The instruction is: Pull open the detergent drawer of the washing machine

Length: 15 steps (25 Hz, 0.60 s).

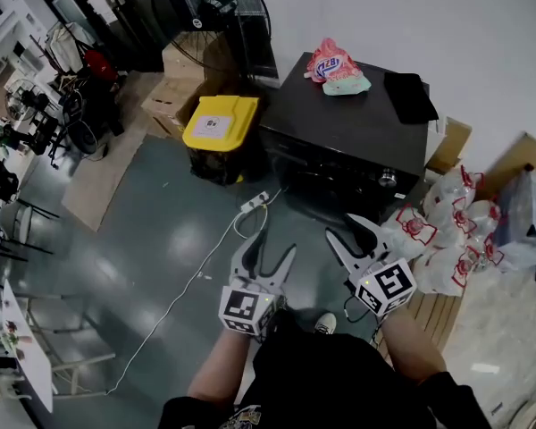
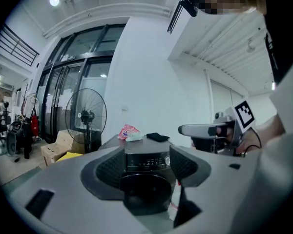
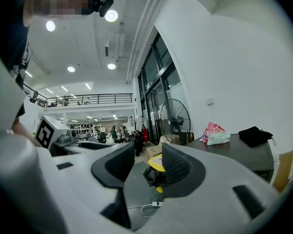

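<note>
Your left gripper (image 1: 270,245) and right gripper (image 1: 344,227): fingers released on all 2, empty, well short of the washing machine (image 1: 339,128).

A grey, glossy floor (image 1: 161,231) meets a plain white wall (image 1: 411,16). A white power strip (image 1: 255,202) lies on it. Tall dark-framed glass doors (image 2: 73,82) stand behind a pedestal fan (image 1: 216,12) and cardboard boxes (image 1: 174,88). Round ceiling lights (image 3: 111,15) shine above what seems a railed upper gallery (image 3: 88,99), too small to be sure.

Black washing machine (image 1: 339,128), yellow bin lid (image 1: 220,121)
</note>
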{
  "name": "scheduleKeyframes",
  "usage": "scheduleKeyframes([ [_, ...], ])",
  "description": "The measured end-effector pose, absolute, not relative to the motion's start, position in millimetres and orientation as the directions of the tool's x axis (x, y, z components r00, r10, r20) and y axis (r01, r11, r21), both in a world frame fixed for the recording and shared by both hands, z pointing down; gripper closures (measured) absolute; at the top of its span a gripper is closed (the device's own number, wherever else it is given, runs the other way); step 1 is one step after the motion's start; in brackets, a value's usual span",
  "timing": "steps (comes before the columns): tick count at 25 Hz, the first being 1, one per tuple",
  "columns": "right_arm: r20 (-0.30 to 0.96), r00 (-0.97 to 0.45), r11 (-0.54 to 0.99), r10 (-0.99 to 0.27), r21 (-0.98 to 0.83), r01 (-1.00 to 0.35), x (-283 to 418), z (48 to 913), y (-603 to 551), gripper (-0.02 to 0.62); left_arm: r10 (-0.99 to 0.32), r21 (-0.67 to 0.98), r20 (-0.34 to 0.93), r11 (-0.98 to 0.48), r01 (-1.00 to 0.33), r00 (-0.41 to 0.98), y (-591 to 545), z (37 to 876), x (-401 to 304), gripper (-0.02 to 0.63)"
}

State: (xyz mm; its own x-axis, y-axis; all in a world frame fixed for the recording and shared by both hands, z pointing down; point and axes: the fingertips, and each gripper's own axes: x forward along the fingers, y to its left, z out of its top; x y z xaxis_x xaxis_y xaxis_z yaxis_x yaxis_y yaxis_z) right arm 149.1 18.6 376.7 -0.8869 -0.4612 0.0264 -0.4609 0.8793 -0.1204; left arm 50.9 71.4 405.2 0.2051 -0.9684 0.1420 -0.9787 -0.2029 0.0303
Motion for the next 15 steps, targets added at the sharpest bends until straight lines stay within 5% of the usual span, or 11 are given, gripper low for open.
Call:
scheduleKeyframes([
  [15, 0.054, -0.831, 0.819, -0.554, -0.147, -0.555, 70.5, 385.0, -41.5, 0.4, -0.951, 0.036, 0.134, -0.278, -0.96, 0.28, 7.2, 418.4, -47.5, 0.341],
])
